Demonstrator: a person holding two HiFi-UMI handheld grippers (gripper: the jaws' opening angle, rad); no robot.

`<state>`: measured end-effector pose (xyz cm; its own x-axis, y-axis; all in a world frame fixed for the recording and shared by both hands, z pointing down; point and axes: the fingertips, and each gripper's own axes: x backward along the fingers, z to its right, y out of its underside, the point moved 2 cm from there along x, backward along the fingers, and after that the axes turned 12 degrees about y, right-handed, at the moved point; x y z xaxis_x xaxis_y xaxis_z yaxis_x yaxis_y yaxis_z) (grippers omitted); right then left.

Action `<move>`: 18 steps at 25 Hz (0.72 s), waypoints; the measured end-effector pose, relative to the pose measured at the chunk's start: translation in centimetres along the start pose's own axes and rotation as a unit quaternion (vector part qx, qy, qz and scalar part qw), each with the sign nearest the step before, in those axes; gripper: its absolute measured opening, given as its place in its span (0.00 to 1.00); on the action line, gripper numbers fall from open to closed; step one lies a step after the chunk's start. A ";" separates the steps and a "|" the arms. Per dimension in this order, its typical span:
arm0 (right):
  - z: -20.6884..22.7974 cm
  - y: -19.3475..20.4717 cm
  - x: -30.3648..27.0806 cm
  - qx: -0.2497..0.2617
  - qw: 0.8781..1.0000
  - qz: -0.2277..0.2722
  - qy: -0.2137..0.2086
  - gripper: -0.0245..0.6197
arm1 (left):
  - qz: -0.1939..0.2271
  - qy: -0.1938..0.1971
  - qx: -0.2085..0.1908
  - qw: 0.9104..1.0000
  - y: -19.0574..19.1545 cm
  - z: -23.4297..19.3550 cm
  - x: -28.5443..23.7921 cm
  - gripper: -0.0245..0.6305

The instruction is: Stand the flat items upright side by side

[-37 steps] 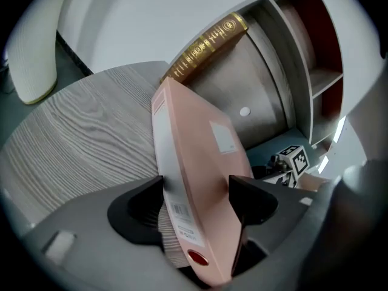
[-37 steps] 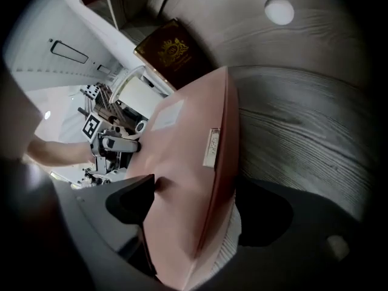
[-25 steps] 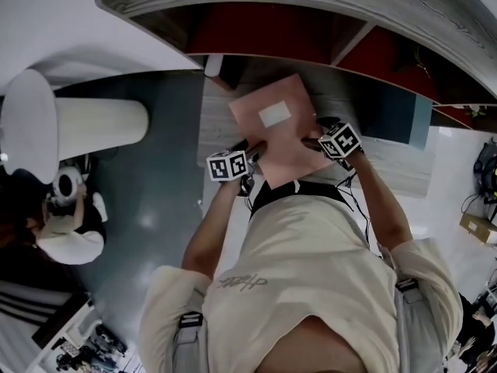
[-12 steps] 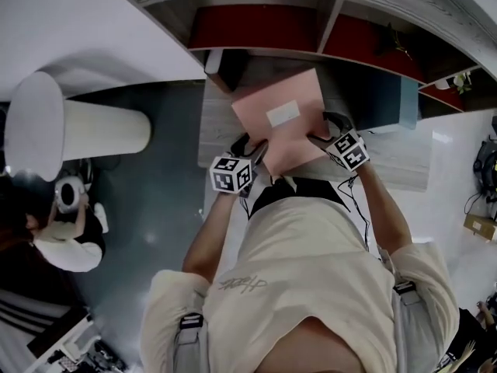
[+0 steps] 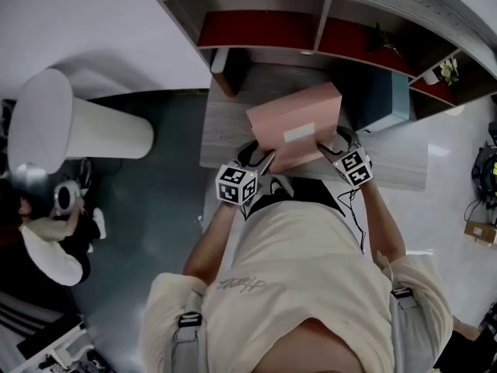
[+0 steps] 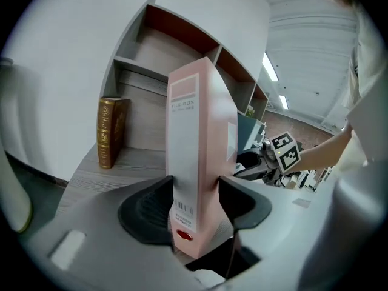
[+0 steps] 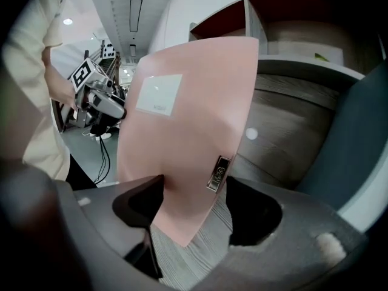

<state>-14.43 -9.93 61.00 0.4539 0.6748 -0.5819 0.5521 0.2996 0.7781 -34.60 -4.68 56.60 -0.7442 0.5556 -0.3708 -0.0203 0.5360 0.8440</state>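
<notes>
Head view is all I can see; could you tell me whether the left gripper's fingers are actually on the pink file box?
Observer: Yes; the left gripper is closing, both fingers against the pink file box's spine.
Operator: And the right gripper, please?
Observer: It is closing too; the box's lower corner sits between its fingers, the right one not yet touching.
Operator: Is anything standing nearby?
Observer: A gold-brown book stands upright on the shelf, apart from the box.
</notes>
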 end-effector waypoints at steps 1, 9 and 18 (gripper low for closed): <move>-0.1 0.1 0.4 -0.004 1.000 0.003 0.004 0.54 | -0.003 0.003 -0.007 1.000 0.1 0.3 0.2 0.42; -0.9 1.4 2.8 -0.066 0.998 0.003 0.021 0.45 | 0.000 0.014 -0.025 1.000 0.8 1.4 0.9 0.53; -1.1 2.4 3.6 -0.111 0.994 -0.017 0.007 0.44 | 0.013 0.153 -0.072 0.985 -1.2 1.3 -2.0 0.84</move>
<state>-12.20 -6.06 61.07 0.4273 0.6698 -0.6073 0.3990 0.4630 0.7915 -32.25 -5.61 55.87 -0.9121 0.3380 -0.2319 -0.0766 0.4152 0.9065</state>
